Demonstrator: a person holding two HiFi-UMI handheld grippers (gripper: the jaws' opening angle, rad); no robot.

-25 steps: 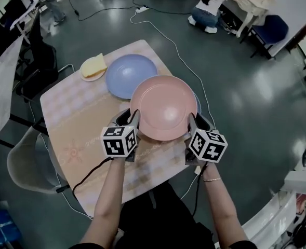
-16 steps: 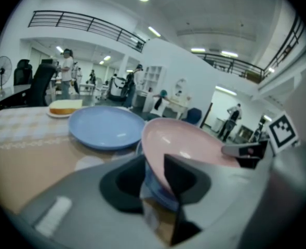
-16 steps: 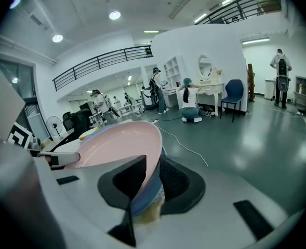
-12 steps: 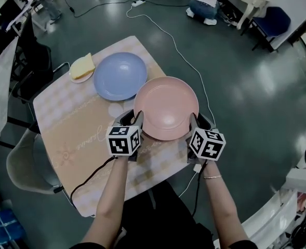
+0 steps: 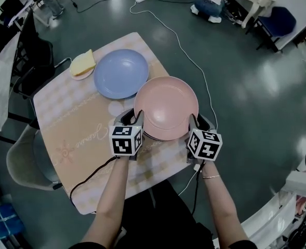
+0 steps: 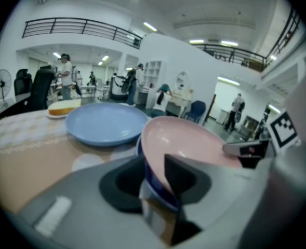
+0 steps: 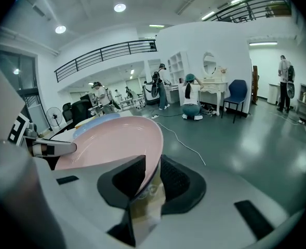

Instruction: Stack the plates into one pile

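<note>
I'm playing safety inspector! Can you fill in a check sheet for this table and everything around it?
Surface: table with a checked cloth.
Job's things: pink plate lies over a dark blue plate; light blue plate beside them.
Clutter: small plate with a yellow slice at the far corner.
Grippers: left gripper shut on the pink plate's rim; right gripper jaws opening, rim between them.
Cables: black cable from the left gripper; white cable across the floor.
Surroundings: grey chair beside the table; person crouching far off.
</note>
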